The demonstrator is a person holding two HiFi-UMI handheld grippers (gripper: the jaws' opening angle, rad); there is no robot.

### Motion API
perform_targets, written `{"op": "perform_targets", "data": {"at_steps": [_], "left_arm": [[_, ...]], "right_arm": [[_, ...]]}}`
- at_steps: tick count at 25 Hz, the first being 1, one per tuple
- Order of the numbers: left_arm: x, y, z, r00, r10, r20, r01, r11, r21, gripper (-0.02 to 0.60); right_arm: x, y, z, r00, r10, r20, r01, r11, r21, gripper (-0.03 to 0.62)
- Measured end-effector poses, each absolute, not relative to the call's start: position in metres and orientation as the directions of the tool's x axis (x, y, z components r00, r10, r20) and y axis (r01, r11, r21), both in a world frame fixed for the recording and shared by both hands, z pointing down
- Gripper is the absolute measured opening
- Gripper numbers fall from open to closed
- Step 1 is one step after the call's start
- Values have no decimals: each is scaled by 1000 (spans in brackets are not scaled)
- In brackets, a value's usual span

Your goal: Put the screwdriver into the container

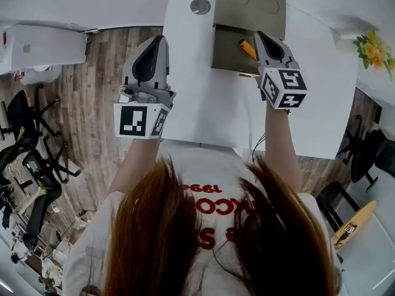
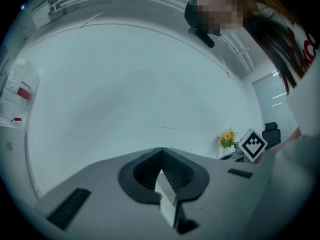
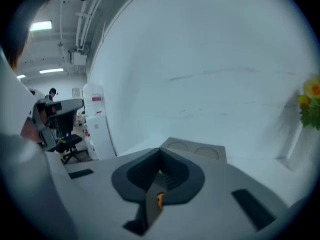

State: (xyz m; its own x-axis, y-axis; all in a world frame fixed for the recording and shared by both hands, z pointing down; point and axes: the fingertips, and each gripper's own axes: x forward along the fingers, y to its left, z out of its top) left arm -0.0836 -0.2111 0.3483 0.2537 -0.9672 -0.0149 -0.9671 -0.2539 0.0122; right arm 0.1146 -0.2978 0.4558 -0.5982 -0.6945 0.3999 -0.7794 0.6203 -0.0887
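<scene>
Hair is filling bottom of frame. Left gripper is hovering clenched, empty. Upper centre, right gripper is hovering clenched just beside orange screwdriver, which is showing against container.

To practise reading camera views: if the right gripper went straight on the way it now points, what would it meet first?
Most likely the grey container's lid, with two round dents, just beyond the jaw tips; depth is hard to judge.

White table: grey container on it, lid with 2 round recesses, 1 round disc near
</scene>
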Motion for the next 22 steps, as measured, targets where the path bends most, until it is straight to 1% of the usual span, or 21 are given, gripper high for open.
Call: {"op": "perform_targets", "data": {"at_steps": [4,8,15,22], "left_arm": [[-81,-212,330,276,-959,-60,-961,-276,-1,5],[-80,-209,312,292,-952,-96,-956,-291,-16,5],[-82,-199,292,307,-942,-134,-952,-306,-32,5],[-87,-190,276,323,-932,-163,-946,-322,-36,5]], "right_arm": [[123,-284,396,-597,-766,238,-802,581,-141,5],[131,-267,355,-574,-808,134,-817,554,-159,5],[135,-236,321,-551,-832,62,-827,535,-173,5],[138,-218,293,-516,-856,-5,-849,513,-128,5]]}}
